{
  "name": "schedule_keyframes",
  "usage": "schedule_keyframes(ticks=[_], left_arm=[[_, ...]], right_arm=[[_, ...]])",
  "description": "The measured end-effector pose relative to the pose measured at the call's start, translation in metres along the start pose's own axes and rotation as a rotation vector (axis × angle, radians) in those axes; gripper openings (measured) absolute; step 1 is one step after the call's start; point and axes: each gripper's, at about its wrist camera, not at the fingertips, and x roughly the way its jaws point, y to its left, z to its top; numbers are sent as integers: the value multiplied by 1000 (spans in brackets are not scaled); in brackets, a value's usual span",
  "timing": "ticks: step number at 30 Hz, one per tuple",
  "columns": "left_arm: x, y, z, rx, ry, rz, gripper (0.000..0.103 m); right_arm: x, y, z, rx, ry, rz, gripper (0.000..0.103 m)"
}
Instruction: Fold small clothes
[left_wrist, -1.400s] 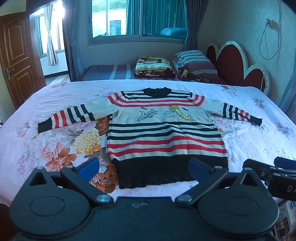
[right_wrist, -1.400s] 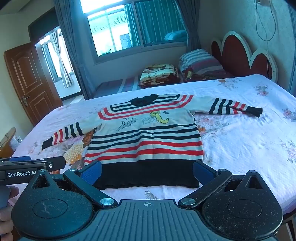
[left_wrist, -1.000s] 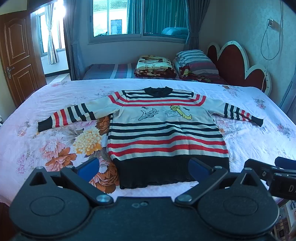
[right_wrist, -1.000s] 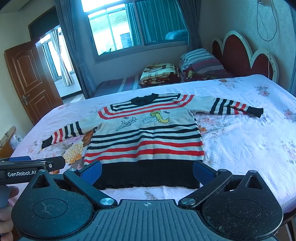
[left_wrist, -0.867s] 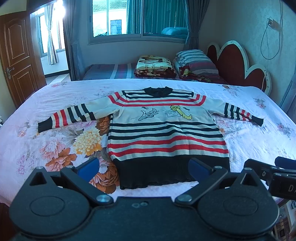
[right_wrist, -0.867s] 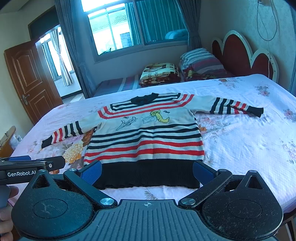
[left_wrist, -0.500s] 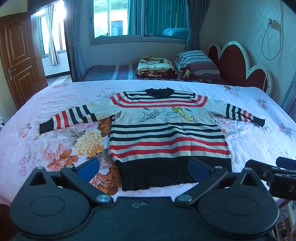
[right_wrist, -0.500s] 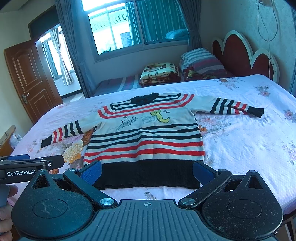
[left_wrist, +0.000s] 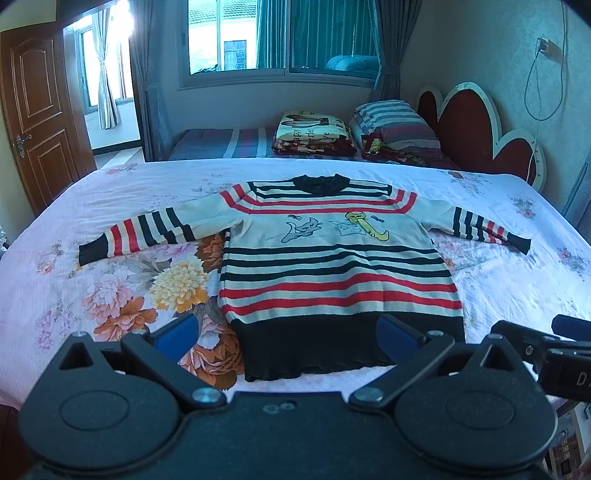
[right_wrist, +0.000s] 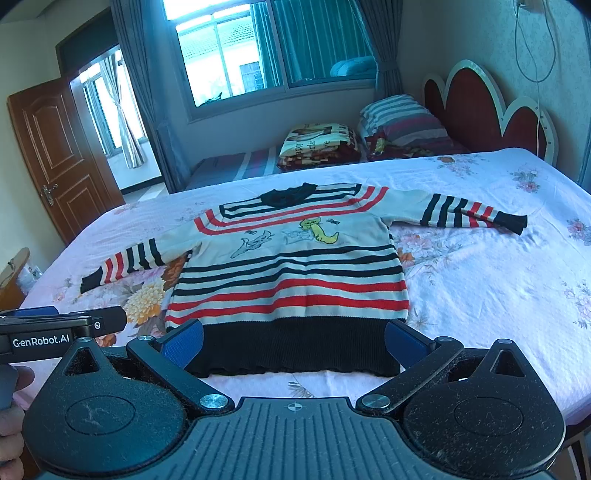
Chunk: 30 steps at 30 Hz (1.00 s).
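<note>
**Left wrist view: sweater spread flat, both claws wide apart**

Left wrist view shows my left claw (left_wrist: 286, 334) spread wide, blue pads holding nothing, poised near the black hem of the cream knitted sweater with red and black stripes (left_wrist: 338, 273). That sweater lies flat and face up on the pink floral bedsheet (left_wrist: 110, 288), both sleeves stretched out sideways, its black collar toward the far side of the bed. My right claw (right_wrist: 293, 341) is likewise spread wide and empty, just short of the same hem. Beyond the bed sit a folded patterned blanket (left_wrist: 314, 133) and a striped pillow (left_wrist: 391, 120), beside the dark red scalloped headboard (left_wrist: 469, 129).
</note>
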Motion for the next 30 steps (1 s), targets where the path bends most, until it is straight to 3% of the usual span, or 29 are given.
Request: schedule_keyframes(ticks=[30], left_arm=[[23, 8, 10, -22, 15, 31, 103]], right_arm=[[27, -2, 8, -51, 21, -53, 103]])
